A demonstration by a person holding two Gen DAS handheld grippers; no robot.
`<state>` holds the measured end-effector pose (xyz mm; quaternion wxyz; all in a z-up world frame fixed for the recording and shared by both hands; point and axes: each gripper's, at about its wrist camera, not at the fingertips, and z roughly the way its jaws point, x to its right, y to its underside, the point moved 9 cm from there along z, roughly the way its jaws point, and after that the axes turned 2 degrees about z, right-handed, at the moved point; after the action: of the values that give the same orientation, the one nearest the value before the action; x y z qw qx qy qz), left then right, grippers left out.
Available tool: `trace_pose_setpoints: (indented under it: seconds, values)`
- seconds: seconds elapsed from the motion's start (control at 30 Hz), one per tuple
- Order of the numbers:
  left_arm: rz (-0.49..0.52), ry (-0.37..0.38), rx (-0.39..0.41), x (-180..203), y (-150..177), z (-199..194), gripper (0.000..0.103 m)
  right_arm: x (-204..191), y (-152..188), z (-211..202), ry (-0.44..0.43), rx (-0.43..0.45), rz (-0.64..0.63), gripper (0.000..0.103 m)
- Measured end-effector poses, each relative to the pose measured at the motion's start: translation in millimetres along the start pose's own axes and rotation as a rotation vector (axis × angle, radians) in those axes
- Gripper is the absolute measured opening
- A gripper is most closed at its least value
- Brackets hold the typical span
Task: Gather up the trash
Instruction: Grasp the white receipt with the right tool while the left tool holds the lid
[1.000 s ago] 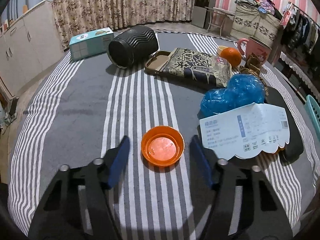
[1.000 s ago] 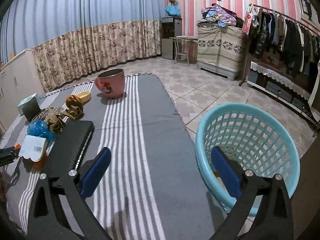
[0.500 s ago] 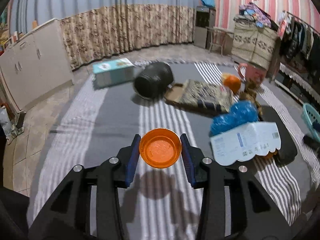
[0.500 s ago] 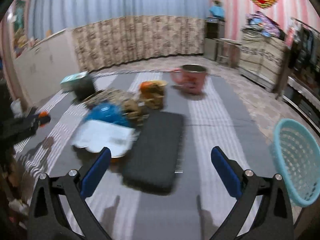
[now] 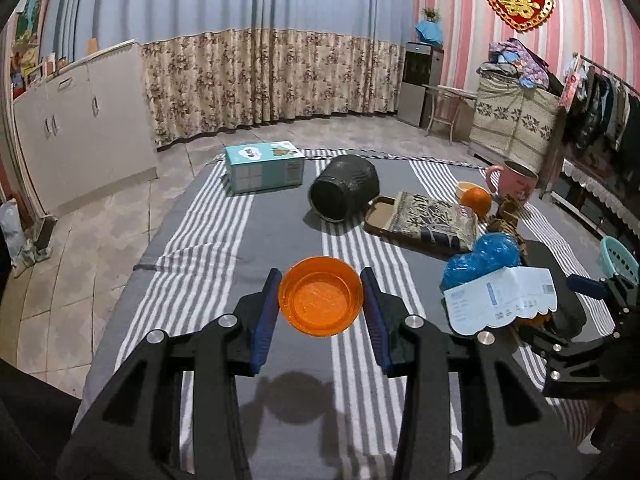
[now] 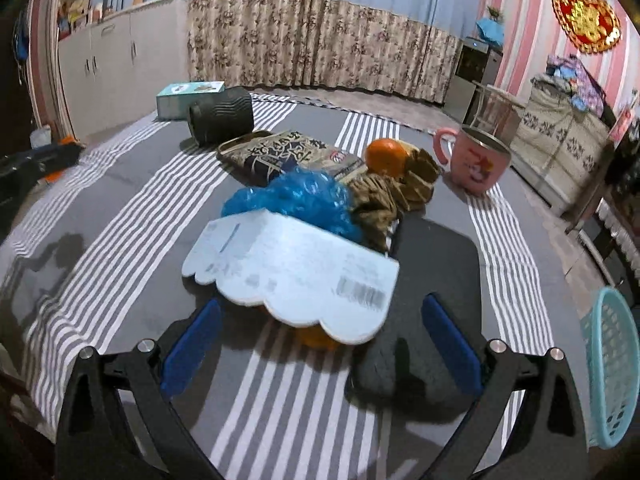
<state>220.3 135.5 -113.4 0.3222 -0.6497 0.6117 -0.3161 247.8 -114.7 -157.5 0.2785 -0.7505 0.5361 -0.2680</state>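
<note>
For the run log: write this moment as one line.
left hand-held gripper: shut on orange lid, off the cloth | right hand-held gripper: open, at white card | basket: at right

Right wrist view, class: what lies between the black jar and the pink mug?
The patterned packet and the orange lie between the black jar and pink mug, shown in both wrist views.

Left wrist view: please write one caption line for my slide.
Left gripper holds a round orange plastic lid above the grey striped tablecloth, cluttered behind with a black ribbed jar lying sideways.
</note>
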Motion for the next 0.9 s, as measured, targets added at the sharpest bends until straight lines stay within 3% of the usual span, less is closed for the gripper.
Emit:
trace_pose_setpoints:
  seconds: [0.1,0.33,0.43,0.5,0.53,0.57,0.9]
  values:
    - [-0.012,-0.003,0.004,-8,-1,-1,0.039,-4,-10,0,-0.01,0.013,-0.011,0.093]
    - [-0.021,-0.01,0.007,-16,-2,1,0.039,-8,-24,7,-0.098,-0.014,0.017,0.046]
    - [-0.017,-0.011,0.011,-18,-3,1,0.039,-7,-28,11,-0.093,-0.021,0.01,0.046]
    - [-0.018,-0.009,0.016,-18,-4,0,0.039,-6,-28,13,-0.083,-0.026,0.017,0.059]
    - [-0.018,-0.009,0.019,-18,-5,-1,0.039,-5,-28,13,-0.08,-0.02,0.023,0.071]
    - [-0.018,-0.008,0.02,-18,-5,-1,0.039,-5,-27,12,-0.082,-0.017,0.029,0.074]
    - [-0.003,0.003,0.017,-7,-5,1,0.039,-12,-18,24,-0.038,-0.04,-0.028,0.075]
